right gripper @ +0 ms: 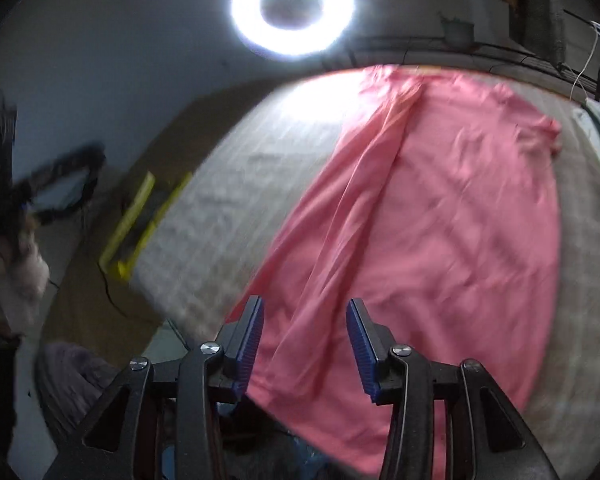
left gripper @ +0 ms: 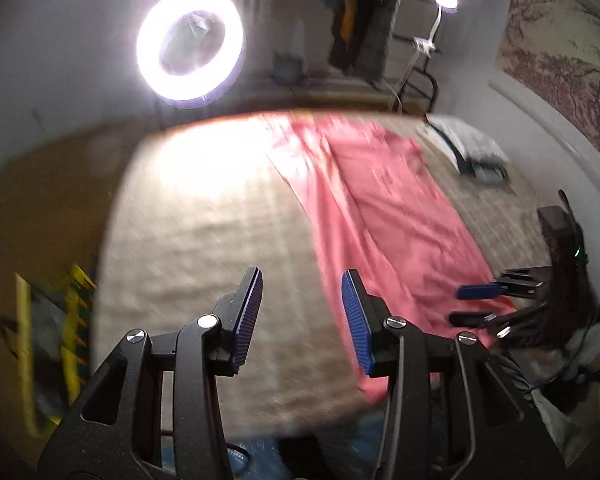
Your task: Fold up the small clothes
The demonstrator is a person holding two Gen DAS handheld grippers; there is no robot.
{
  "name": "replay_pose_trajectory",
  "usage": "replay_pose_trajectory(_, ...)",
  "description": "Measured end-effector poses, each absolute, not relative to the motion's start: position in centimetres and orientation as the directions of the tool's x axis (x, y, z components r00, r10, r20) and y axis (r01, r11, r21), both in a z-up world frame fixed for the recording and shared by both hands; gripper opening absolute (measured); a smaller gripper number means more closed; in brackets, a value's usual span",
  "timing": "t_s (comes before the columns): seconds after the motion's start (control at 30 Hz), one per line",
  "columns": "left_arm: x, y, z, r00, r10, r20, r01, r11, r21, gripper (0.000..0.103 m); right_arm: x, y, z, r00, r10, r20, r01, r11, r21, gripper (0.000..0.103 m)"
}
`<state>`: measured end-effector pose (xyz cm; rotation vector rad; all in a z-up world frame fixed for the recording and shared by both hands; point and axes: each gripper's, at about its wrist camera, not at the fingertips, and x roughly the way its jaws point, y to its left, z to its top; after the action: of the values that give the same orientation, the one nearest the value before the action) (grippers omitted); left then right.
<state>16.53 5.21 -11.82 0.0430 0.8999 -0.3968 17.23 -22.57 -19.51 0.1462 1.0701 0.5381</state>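
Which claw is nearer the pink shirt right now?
Right. The right claw hangs open directly over the pink shirt near its lower edge. The left claw is open too, mostly above the bare beige cloth beside the shirt's left edge.

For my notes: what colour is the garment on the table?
The garment is pink, clearest in the right wrist view.

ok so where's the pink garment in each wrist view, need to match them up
Left wrist view: pink garment runs from top centre down to lower right, right of the open jaws.
Right wrist view: pink garment fills centre and right, passing under the open jaws.
Shared landmark: ring light, above the table's far edge.
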Motion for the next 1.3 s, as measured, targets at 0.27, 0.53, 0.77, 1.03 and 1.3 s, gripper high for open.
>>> replay_pose_trajectory(0.27, 14.2, 2.8, -23.8, 0.292, -0.415, -0.862, 0.199, 0.907, -0.37, 0.041, 15.4, -19.1, -24.4, 0.341, 0.318, -0.885, -0.355, 0.915, 0.192, 0.056)
replay_pose_trajectory(0.53, 14.1, 1.3, -26.6, 0.233, -0.454, -0.86, 0.164, 0.89, -0.425, 0.009, 14.5, -18.5, -25.4, 0.332, 0.263, -0.906, -0.364, 0.922, 0.134, 0.054)
replay_pose_trajectory(0.77, 13.4, 3.3, -23.3, 0.363, -0.427, -0.828, 0.17, 0.904, -0.391, 0.0, 15.5, -18.9, -25.4, 0.278, 0.431, -0.858, -0.319, 0.884, 0.341, 0.001)
replay_pose_trajectory(1.03, 12.1, 4.1, -24.8, 0.352, -0.33, -0.876, 0.194, 0.941, -0.277, 0.0, 14.6, -24.2, -26.7, 0.25, 0.677, -0.693, -0.133, 0.732, 0.668, 0.006)
replay_pose_trajectory(1.3, 12.7, 2.0, -23.1, 0.403, -0.39, -0.828, 0.245, 0.918, -0.313, 0.0, 13.1, -23.6, -24.8, 0.343, 0.434, -0.833, -0.23, 0.899, 0.374, 0.04)
